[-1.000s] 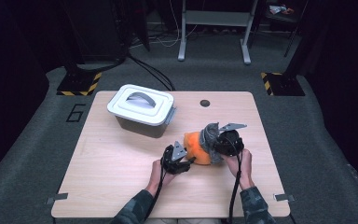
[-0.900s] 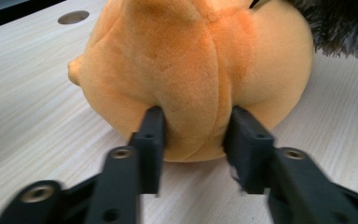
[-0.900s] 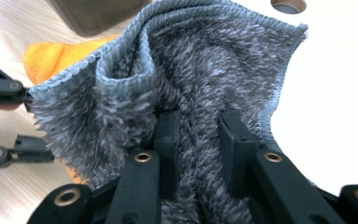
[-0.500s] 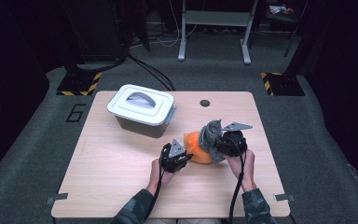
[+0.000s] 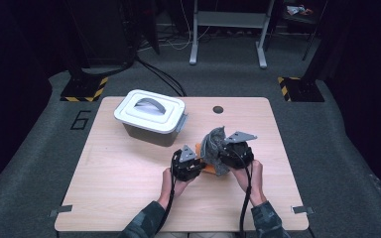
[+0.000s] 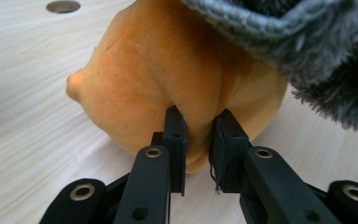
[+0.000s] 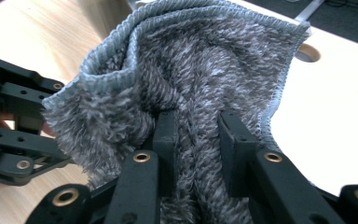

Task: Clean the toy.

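The wooden table takes up the middle of the floor, and most of its top is bare. Toward its far left corner, at about ten o'clock from the table's middle, sits a white lidded bin with a grey handle lying flat in the lid. A small dark round hole is set in the tabletop at about twelve o'clock, near the far edge.

Just right of centre, at roughly four o'clock from the bin, the person's two hands come together over a pair of cloths. The grey fuzzy cloth is bunched and raised off the wood, its ribbed hem curling over the top. The right gripper is clamped on a thick fold of it, pile pressed between both jaws.

Beneath and just left of the grey one is the orange cloth, smooth and rumpled into a mound resting on the table, with the grey cloth overhanging it at two o'clock in the left gripper view. The left gripper, whose jaws have just been closing, pinches a ridge of the orange fabric at the mound's near edge.
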